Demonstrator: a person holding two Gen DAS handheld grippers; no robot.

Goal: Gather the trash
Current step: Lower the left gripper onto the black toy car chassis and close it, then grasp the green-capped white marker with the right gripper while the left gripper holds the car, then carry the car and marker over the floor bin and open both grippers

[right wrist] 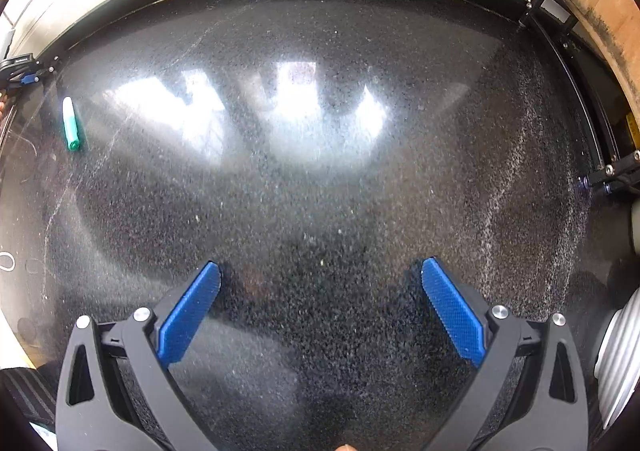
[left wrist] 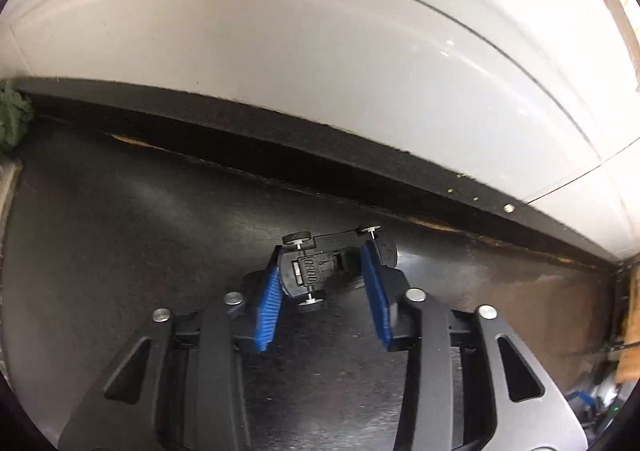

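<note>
Left gripper (left wrist: 325,265) jaws clamp upturned toy car (left wrist: 316,267).

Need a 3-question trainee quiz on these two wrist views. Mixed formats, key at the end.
1. True or false: the toy car between the fingers of the left gripper is wheels up.
2. What does the right gripper hold? A) a cup B) nothing C) a bottle
3. On which side of the right wrist view does the green-and-white tube lie on the dark floor?

Key: 1 true; 2 B; 3 far left.
</note>
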